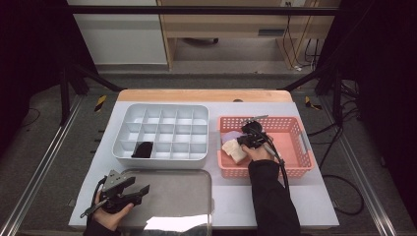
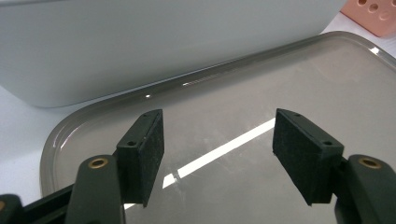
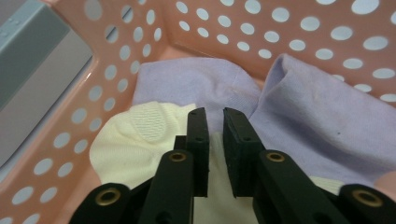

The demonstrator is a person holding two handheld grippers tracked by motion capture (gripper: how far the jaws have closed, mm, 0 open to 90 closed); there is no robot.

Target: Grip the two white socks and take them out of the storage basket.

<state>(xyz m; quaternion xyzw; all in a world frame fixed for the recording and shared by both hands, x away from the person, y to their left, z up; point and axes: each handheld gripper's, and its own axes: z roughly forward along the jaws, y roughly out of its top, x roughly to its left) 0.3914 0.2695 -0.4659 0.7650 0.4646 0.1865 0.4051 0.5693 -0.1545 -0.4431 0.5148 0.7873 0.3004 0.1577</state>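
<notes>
My right gripper point(image 1: 242, 143) reaches into the pink basket point(image 1: 300, 147) at its left end. There its black jaws point(image 3: 215, 119) stand almost together, pinching a fold of a cream sock point(image 3: 135, 140) that lies on a lilac sock point(image 3: 303, 107). From above, the cream sock point(image 1: 235, 151) lies against the basket's left wall, with the lilac sock point(image 1: 231, 137) just behind it. My left gripper point(image 1: 141, 190) hovers low over the left part of a grey tray point(image 1: 187, 196). It is open point(image 2: 217, 140), with nothing between its pads.
A white divided box point(image 1: 162, 158) stands behind the tray and left of the basket, with a black item point(image 1: 143, 149) in a front-left compartment. In the left gripper view its white wall point(image 2: 140, 46) rises close behind the tray point(image 2: 327, 79). The basket's right half is bare.
</notes>
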